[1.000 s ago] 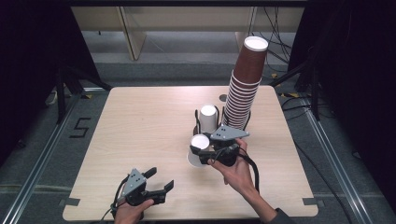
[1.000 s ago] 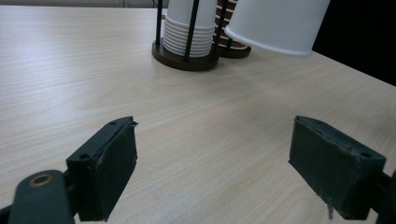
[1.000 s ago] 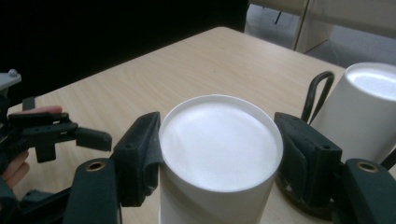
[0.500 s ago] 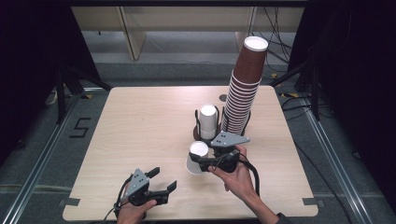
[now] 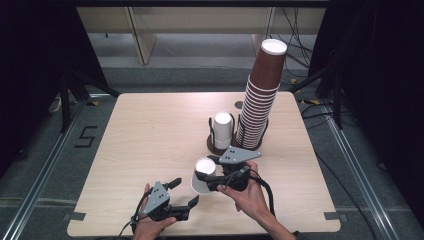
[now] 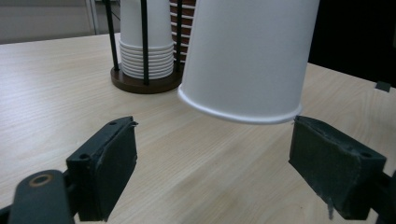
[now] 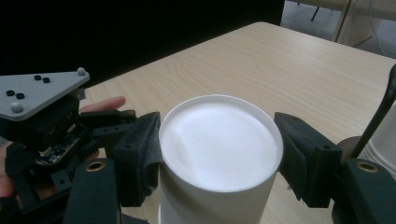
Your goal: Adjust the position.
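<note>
the right gripper [image 5: 204,176] pinches an upside-down white paper cup [image 5: 203,175] by its sides, holding it tilted just above the pale wooden table [image 5: 150,130], near the black wire cup holder [image 5: 220,142]. the left gripper [image 5: 182,192] waits spread just beside it. this looks like a handover; next the left needs to close around the cup's rim.

Two grippers are at work: the left gripper [image 5: 182,192] and the right gripper [image 5: 202,176]. One white cup [image 5: 203,175] sits upside down between the right one's jaws. One wire holder [image 5: 218,145] stands beyond the jaws with one stack of white cups [image 5: 223,129], about eight rims by my count. One tall stack of brown cups [image 5: 261,97], too many to count, on one table [image 5: 150,130]
</note>
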Available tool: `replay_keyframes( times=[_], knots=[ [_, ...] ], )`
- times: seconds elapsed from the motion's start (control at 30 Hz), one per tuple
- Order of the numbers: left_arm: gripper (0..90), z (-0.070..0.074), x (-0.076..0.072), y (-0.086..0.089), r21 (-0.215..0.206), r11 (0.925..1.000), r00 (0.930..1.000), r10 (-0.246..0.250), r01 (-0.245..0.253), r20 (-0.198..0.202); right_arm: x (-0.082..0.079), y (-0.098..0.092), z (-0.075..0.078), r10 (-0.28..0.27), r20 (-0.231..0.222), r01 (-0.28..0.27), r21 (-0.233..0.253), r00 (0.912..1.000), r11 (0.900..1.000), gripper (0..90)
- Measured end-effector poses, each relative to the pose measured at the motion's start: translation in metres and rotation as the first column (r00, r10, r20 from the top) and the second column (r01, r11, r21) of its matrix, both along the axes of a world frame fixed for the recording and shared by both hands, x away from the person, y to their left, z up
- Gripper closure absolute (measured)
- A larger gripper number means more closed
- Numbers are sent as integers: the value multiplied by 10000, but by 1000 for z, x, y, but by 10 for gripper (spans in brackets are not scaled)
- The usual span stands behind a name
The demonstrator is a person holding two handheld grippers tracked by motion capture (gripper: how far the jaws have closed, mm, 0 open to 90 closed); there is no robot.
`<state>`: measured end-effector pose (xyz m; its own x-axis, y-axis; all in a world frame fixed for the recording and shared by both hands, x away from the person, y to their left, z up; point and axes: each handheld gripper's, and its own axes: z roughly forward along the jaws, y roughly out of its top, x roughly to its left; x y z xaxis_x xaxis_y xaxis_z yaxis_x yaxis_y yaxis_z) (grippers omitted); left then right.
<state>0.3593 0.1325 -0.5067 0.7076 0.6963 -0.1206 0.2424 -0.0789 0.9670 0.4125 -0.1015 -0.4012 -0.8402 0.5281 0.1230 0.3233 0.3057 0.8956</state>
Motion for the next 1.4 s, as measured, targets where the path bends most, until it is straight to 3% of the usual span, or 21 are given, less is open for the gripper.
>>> replay_keyframes(
  times=[0.13, 0.2, 0.33, 0.37, 0.4, 0.5, 0.57, 0.7, 0.73, 0.87, 0.93, 1.0, 1.03, 1.1, 1.2, 1.23, 1.27, 1.33, 1.37, 1.4],
  knots=[
    [145, -1, 0, -3, -292, 9991, 9994, -287, 293, 184, 0, 2, -2, 70, 209, -69, -79, 9998, 9999, 356],
    [144, 0, -1, -4, -86, 9997, 9996, -237, 239, 167, -2, 4, -3, 128, -107, -129, -81, 9999, 9999, 356],
    [144, -2, 0, -7, -65, 9991, 9990, -424, 425, 132, -5, 10, -5, 400, -146, -398, 141, 9991, 9991, 356],
    [144, -2, 0, -8, -16, 9990, 9990, -444, 444, 102, -5, 9, -4, 313, 23, -313, -27, 9995, 9995, 356],
    [144, -3, 0, -9, -135, 9988, 9987, -472, 474, 177, -5, 12, -5, 477, -195, -473, 240, 9987, 9986, 356],
    [142, -2, -1, -10, 37, 9991, 9990, -427, 427, 117, -7, 13, -5, 457, -208, -454, 144, 9987, 9989, 356],
    [138, -2, -1, -11, 47, 9988, 9986, -485, 484, 195, -7, 15, -6, 576, -206, -572, 205, 9981, 9982, 356],
    [136, -3, -2, -13, 76, 9983, 9972, -574, 571, 484, -13, 19, -7, 582, -669, -566, 253, 9961, 9981, 356],
    [136, -3, -2, -13, 76, 9983, 9972, -574, 571, 484, -11, 19, -8, 817, -511, -802, 297, 9954, 9963, 356],
    [159, -2, -2, -12, 280, 9976, 9960, -647, 630, 623, -11, 18, -10, 842, -563, -827, 276, 9949, 9962, 354],
    [184, 0, -2, -11, 696, 9953, 9958, -714, 673, 577, -10, 17, -11, 932, -652, -907, 397, 9935, 9951, 348],
    [207, 0, -1, -12, 746, 9943, 9951, -811, 767, 574, -8, 13, -10, 1030, -723, -1002, 415, 9920, 9941, 343],
    [213, 2, -2, -11, 1054, 9917, 9957, -790, 735, 490, -7, 12, -10, 1073, -706, -1044, 429, 9917, 9936, 331],
    [220, 2, -1, -9, 1429, 9861, 9939, -939, 850, 574, -6, 7, -7, 1018, -873, -1037, -173, 9910, 9945, 203],
    [225, 4, -1, -9, 1662, 9821, 9944, -970, 889, 416, -4, 2, -5, 1098, -1005, -1123, -196, 9889, 9935, 209],
    [225, 4, -1, -10, 1908, 9764, 9928, -1114, 1012, 433, -3, -4, -4, 1277, -986, -1318, -365, 9869, 9906, 177],
    [225, 4, -1, -10, 1908, 9764, 9928, -1114, 1012, 433, -3, -5, -3, 1422, -1073, -1482, -499, 9840, 9877, 177],
    [224, 8, -3, -12, 2847, 9516, 9873, -1418, 1159, 720, -4, -9, -2, 1577, -1202, -1674, -753, 9802, 9830, 176],
    [223, 8, -3, -12, 2847, 9516, 9873, -1418, 1159, 720, -4, -9, -2, 1577, -1202, -1674, -753, 9802, 9830, 176],
    [224, 8, -4, -13, 3044, 9425, 9855, -1614, 1382, 523, -4, -10, -4, 1865, -1232, -1994, -1026, 9747, 9745, 176]
  ],
)
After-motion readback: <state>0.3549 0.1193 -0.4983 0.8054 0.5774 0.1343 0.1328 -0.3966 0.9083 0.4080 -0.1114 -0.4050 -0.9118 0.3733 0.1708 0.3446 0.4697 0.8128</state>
